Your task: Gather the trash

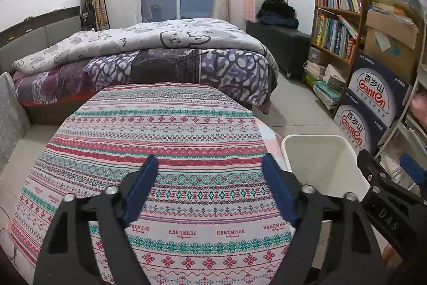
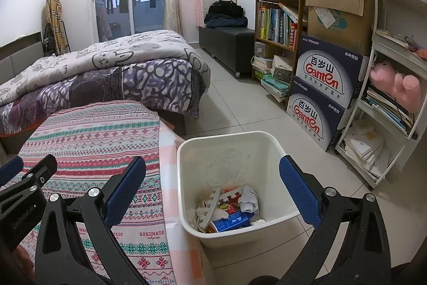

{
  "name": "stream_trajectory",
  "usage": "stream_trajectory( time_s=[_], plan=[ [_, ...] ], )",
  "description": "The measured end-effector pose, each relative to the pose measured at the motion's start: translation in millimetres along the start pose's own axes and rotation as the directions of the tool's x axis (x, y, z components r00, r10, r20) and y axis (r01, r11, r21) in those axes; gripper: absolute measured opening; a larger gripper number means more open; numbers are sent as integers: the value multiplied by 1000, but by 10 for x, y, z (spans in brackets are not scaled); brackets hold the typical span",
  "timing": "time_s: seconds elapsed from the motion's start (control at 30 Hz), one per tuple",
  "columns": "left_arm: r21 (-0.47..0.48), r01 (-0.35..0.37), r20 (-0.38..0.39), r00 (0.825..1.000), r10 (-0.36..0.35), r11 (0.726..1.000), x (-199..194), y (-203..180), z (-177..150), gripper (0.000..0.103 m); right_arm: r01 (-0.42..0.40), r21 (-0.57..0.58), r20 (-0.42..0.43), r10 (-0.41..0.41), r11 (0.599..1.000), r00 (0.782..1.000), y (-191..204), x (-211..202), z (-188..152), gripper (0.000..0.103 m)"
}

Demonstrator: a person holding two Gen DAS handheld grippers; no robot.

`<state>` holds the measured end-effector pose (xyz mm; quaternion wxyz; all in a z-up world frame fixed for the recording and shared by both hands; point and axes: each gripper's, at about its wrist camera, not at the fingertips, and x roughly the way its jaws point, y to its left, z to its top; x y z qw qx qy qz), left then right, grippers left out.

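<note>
Currently, state per item:

left gripper (image 1: 210,188): fingers spread wide, nothing between the pads; hovers over the patterned tablecloth (image 1: 160,130).

right gripper (image 2: 213,188): fingers spread wide, nothing pinched; hangs above the trash bin (image 2: 269,148), whose opening sits between and just ahead of the two blue pads.

trash bin: white, squarish, upright on the floor tiles, mouth facing up; just right of the table edge, touching or nearly touching the pink cloth hanging there, cannot tell which. From the left gripper it is ahead-right, partly behind the right gripper's black arm.

trash (image 2: 229,207): piled at the bin bottom, below the right gripper. Blue-and-white carton (image 2: 232,222) lies flat, long axis roughly left-right across the gripper's view, tilted slightly up to the right. White toothed plastic strip (image 2: 213,202) leans diagonally, long axis running from near-left up to far-right. Crumpled grey-white wrapper (image 2: 249,198) sits to the right of the strip, beside red packaging.

tablecloth: striped red/teal, "HANDMADE" print, directly under the left gripper and left of the right gripper.

bed (image 1: 149,55): ahead of both grippers, beyond the table.

bookshelf (image 2: 277,7): ahead-right, with the Ganten boxes (image 2: 325,76) stacked beside it.
</note>
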<state>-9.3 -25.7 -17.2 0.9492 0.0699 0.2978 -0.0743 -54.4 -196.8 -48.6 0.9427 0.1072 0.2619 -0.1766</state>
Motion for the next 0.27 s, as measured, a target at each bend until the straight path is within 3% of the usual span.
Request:
stream_trajectory(
  time_s=[0.27],
  plan=[
    [10,-37,-4,999,37,999,7,3,-5,96,-1,-2,-2,1,1000,1000,-4,2,4,96]
  ],
)
